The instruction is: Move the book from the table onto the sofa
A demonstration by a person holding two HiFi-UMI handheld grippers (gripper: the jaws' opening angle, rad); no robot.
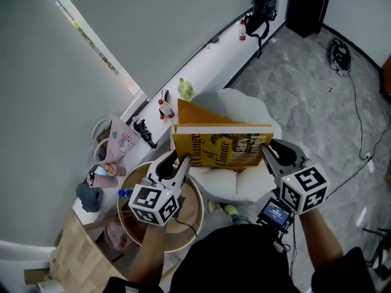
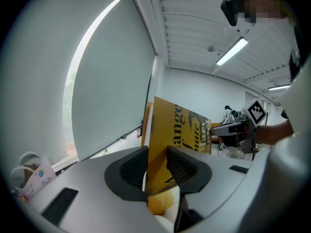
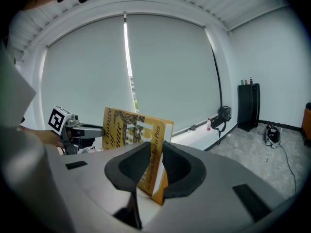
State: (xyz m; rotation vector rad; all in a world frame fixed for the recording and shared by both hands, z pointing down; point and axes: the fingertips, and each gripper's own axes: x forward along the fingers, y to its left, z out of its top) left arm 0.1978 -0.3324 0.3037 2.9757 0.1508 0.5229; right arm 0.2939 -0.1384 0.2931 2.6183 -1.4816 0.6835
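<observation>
Yellow, glossy-covered book [image 1: 221, 145] stands upright on its edge, pinched at both ends: your left gripper [image 1: 176, 163] grips one end, your right gripper [image 1: 270, 150] the other. A white, rounded sofa [image 1: 244, 105] lies below and beyond both grippers. Your left gripper hides most of the rimmed round wooden table [image 1: 190, 221] beneath it.

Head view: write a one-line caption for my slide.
The left gripper and right gripper clamp a yellow book at its ends, over the white sofa.

Head view looks steeply down; both gripper views look closely along their fingers [image 2: 132, 170], sharing the book [image 1: 223, 148].
</observation>
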